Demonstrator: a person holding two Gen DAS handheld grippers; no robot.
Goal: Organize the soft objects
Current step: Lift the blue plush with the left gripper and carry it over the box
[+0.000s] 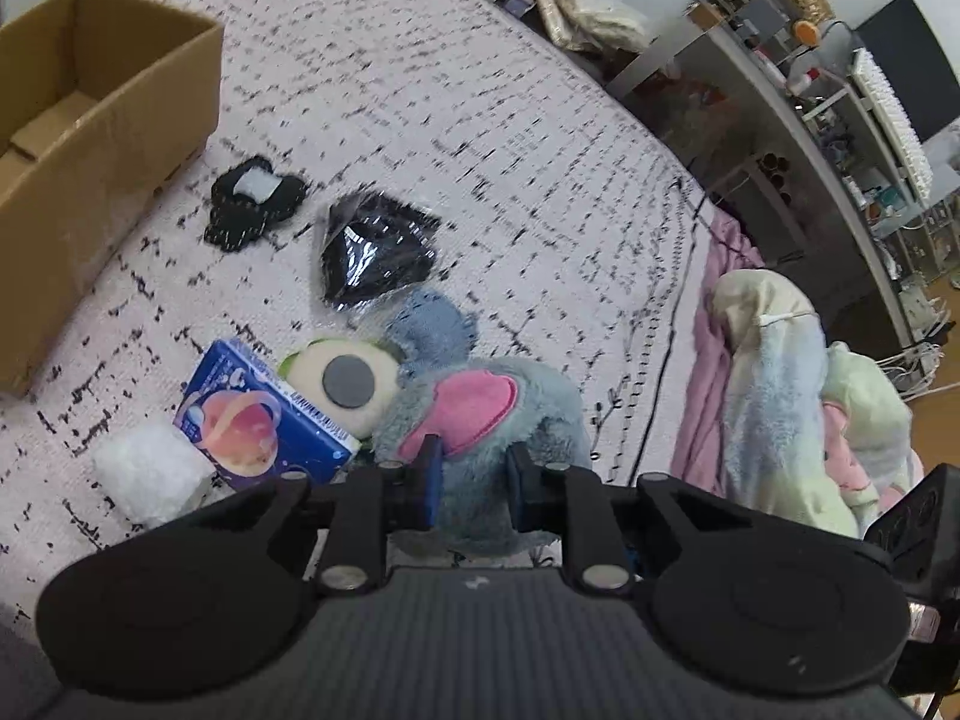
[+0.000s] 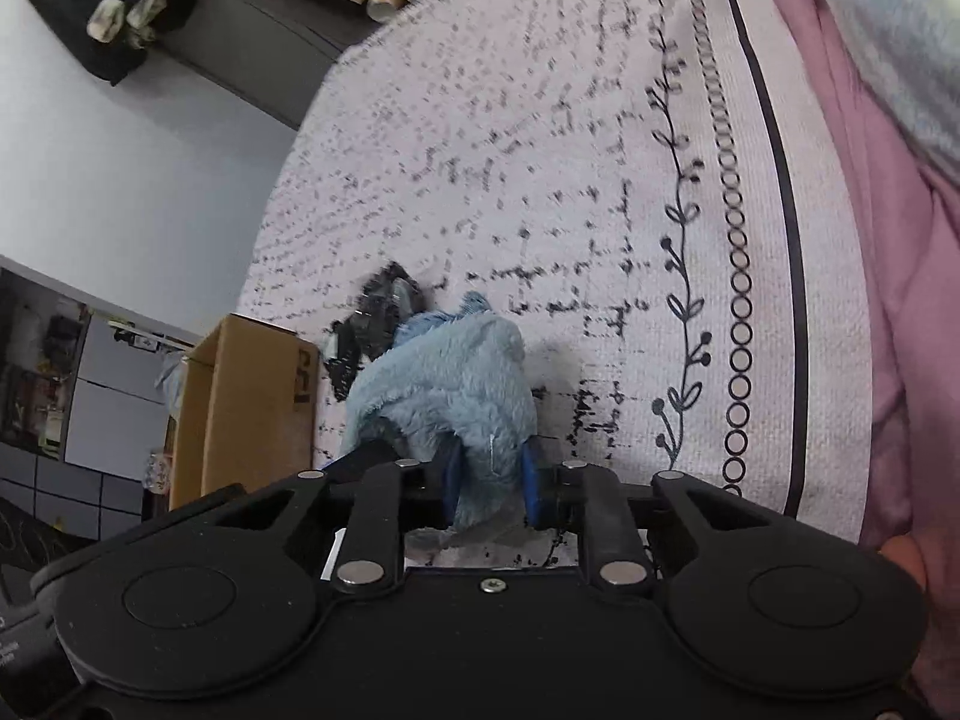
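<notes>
Left gripper point(image 1: 473, 468) clamped on the blue plush toy point(image 1: 480, 420), blue pads sunk into fur just below its pink ear point(image 1: 462, 414). Right gripper point(image 2: 489, 483) likewise closed on a fold of the same plush toy point(image 2: 444, 384), seen from its other side. Toy at the near middle of the bed point(image 1: 480, 120), partly lifted by the look of it, though contact with the cover cannot be told. Likely trouble: only loose fur pinched, so a slip or a sagging body on the way to the cardboard box point(image 1: 90, 120) at far left; also a snag on the round cream cushion point(image 1: 342, 384) touching its left side, or on the blue packet point(image 1: 252, 420) beyond. Long, fluffy pile on the toy, felt-smooth ear. Crinkly clear plastic around a black bundle point(image 1: 372, 252) just beyond; a black knitted piece with a white patch point(image 1: 252, 204) further left; a white fluffy lump point(image 1: 150, 474) at near left. Woven pale bedcover with broken black marks. Stiff, open, straight-walled box. Soft pastel blankets point(image 1: 780, 390) heaped at right.
</notes>
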